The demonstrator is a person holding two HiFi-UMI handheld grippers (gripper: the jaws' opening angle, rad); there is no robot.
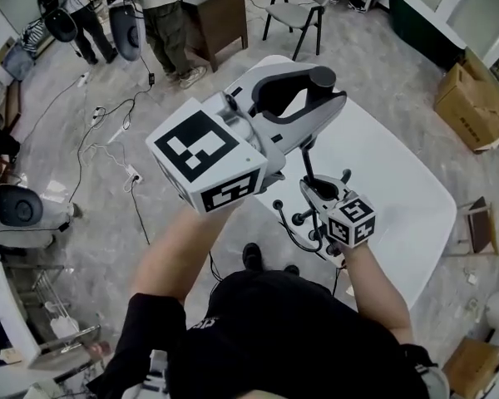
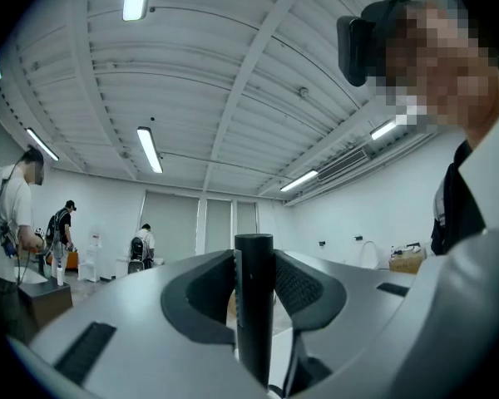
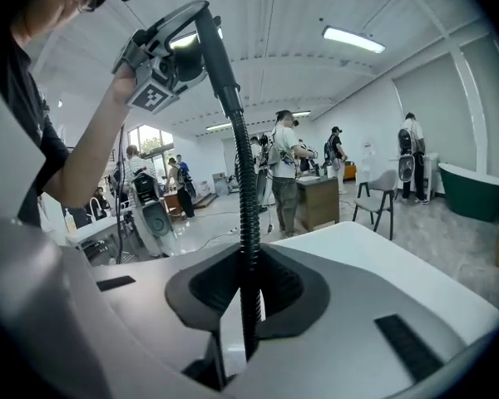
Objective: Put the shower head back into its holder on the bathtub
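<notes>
My left gripper (image 1: 303, 90) is raised high and shut on the black handle of the shower head (image 2: 254, 306), which stands upright between its pads. From the handle a black ribbed hose (image 1: 308, 158) hangs down to my right gripper (image 1: 318, 191). In the right gripper view the hose (image 3: 249, 293) runs between the jaws, which are shut on it, and the left gripper (image 3: 162, 56) shows at the upper left. Below both grippers is the white bathtub (image 1: 407, 189), with black tap fittings (image 1: 302, 217) on its near rim.
Beyond the tub stand a grey chair (image 1: 303, 7) and a wooden cabinet (image 1: 220, 15). A cardboard box (image 1: 470, 102) lies at the right. Cables (image 1: 108, 131) trail over the floor at the left. Several people stand at the back.
</notes>
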